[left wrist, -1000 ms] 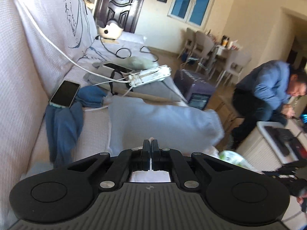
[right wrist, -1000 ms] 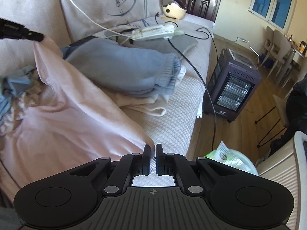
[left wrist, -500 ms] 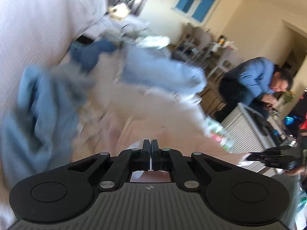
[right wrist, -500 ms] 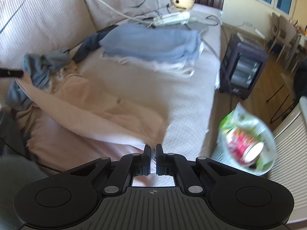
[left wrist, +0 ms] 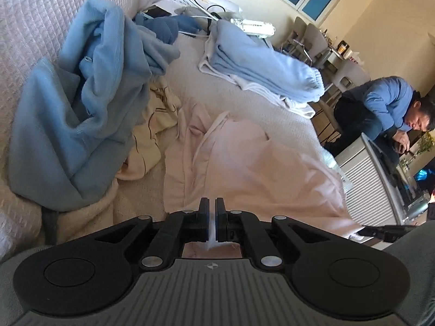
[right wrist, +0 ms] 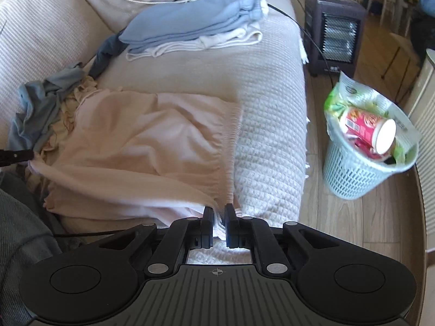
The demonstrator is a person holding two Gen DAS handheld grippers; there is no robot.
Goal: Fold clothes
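Nearest you, each of your two grippers points down at the sofa [right wrist: 272,87] with a corner of the one pink garment [right wrist: 141,138] in its narrow gap. Your left gripper [left wrist: 212,203] has its jaws opening with a strip of pale cloth between them; your right gripper [right wrist: 218,208] is likewise opening, the bunched hem still between its fingers [right wrist: 208,214], though whether the pads still press on the cloth cannot be told in either. The garment now lies spread flat across the seat cushion, where a second ago it hung raised and draped between your hands, and both grippers sit lower and tilt further down than then. Just beyond it on your left lies one crumpled light blue garment [left wrist: 81,103] over one cream garment [left wrist: 152,125] against the backrest. Farther along the seat is one stack of folded clothes [right wrist: 195,27], blue on top of white, with one white power strip [left wrist: 252,25] behind it. On the floor to your right stand one wastebasket [right wrist: 364,168] holding a bag and cup, and past it one heater [right wrist: 334,32]. One person in a blue jacket [left wrist: 380,106] sits farthest off.
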